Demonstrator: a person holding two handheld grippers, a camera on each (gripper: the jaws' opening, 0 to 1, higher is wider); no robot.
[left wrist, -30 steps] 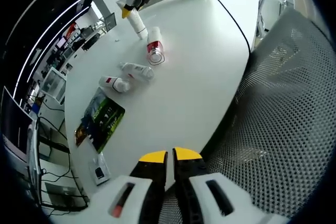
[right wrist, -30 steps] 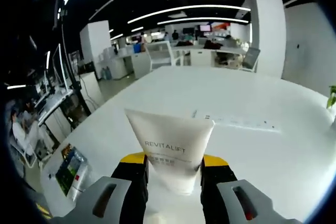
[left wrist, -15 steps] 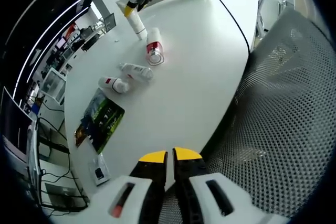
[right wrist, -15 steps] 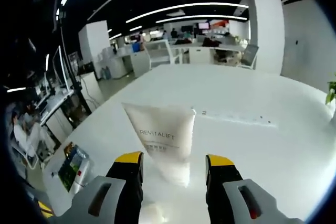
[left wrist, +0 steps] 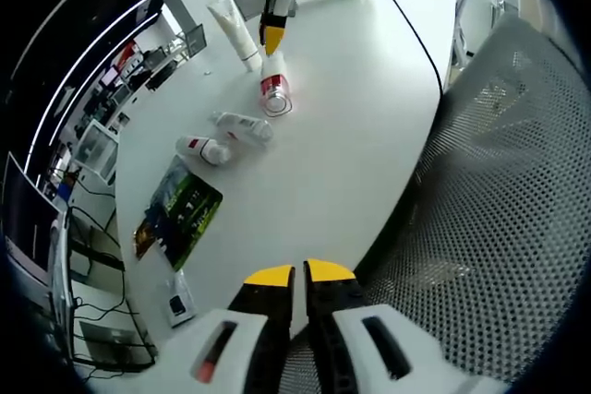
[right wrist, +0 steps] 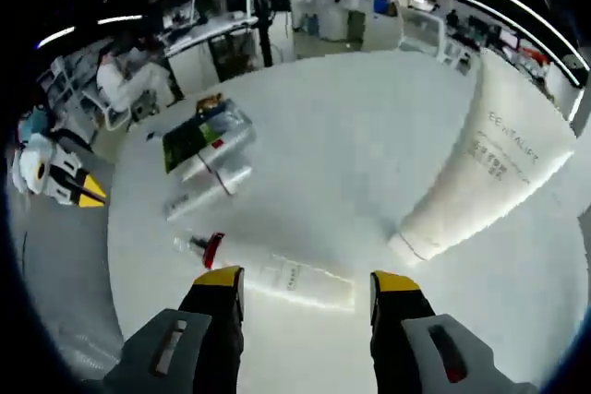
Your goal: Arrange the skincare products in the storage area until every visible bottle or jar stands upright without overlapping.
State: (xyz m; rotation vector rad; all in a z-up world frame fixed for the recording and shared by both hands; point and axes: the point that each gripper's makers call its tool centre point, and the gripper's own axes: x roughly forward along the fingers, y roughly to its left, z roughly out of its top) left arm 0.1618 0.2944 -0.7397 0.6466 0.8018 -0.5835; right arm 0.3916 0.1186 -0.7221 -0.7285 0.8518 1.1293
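In the right gripper view, the right gripper (right wrist: 307, 285) is seen with its jaws wide apart and nothing between them, above a white bottle with a red collar (right wrist: 277, 274) lying flat on the white table (right wrist: 351, 136). A white tube (right wrist: 485, 173) stands cap-down to the right, free of the jaws. Two more bottles (right wrist: 208, 168) lie farther left beside a green booklet (right wrist: 192, 136). In the left gripper view, the left gripper (left wrist: 300, 276) is held at the near table edge with jaws closed together, empty.

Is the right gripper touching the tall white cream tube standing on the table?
Apart. In the right gripper view the open gripper sits left of the white tube, with bare table between.
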